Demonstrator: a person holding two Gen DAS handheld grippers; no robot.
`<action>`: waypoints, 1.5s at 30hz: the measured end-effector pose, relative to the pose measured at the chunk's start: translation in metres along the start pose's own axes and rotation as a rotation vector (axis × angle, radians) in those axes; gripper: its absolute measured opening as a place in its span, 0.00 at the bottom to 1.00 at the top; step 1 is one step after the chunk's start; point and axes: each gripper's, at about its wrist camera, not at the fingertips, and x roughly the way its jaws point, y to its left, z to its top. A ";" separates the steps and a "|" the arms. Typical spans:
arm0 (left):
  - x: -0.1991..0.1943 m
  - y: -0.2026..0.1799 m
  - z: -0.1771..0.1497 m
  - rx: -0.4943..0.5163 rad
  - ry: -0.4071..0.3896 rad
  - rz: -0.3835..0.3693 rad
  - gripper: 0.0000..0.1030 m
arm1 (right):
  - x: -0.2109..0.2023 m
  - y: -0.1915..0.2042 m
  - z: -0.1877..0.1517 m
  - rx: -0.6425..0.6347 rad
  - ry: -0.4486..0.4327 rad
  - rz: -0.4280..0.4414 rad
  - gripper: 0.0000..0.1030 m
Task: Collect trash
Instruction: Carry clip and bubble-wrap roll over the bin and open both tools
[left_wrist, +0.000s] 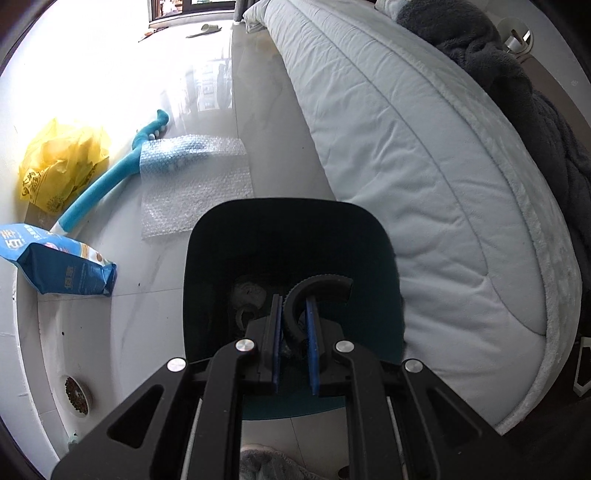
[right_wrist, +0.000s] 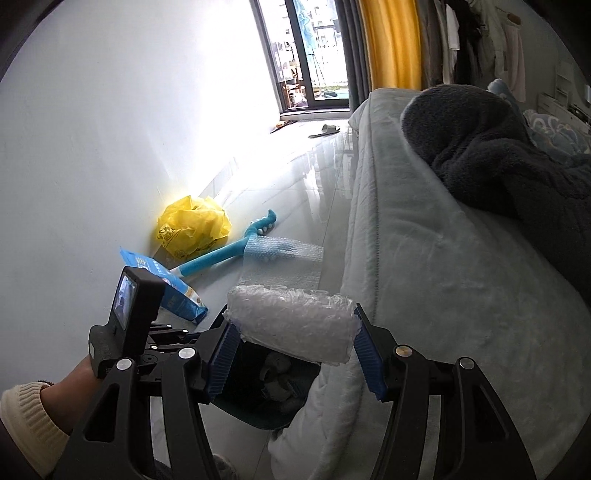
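Observation:
In the left wrist view my left gripper (left_wrist: 293, 308) is shut on a black, ribbed, C-shaped piece (left_wrist: 319, 282). It hangs over the mouth of a dark bin (left_wrist: 207, 258) that holds crumpled white trash (left_wrist: 249, 293). In the right wrist view my right gripper (right_wrist: 293, 334) is shut on a roll of bubble wrap (right_wrist: 288, 314), its blue pads (right_wrist: 369, 354) pressing on both ends. The roll is just above the same bin (right_wrist: 243, 411). A flat bubble wrap sheet (left_wrist: 195, 184) lies on the floor beyond the bin.
By the wall lie a yellow plastic bag (left_wrist: 62, 162), a blue foam stick (left_wrist: 107, 181) and a blue packet (left_wrist: 66, 266). A small food bowl (left_wrist: 77, 395) sits near the wall. A quilted bed (left_wrist: 424, 166) with a dark blanket (right_wrist: 480, 147) fills the right. A hand in a cream sleeve (right_wrist: 26, 417) is at lower left.

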 end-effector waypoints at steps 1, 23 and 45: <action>0.003 0.004 -0.002 -0.007 0.017 -0.007 0.13 | 0.004 0.005 0.001 -0.006 0.005 0.004 0.58; -0.057 0.036 -0.016 -0.022 -0.191 0.002 0.76 | 0.094 0.058 -0.008 -0.086 0.168 0.020 0.58; -0.168 0.037 -0.030 -0.005 -0.603 0.115 0.93 | 0.163 0.074 -0.037 -0.083 0.317 -0.001 0.70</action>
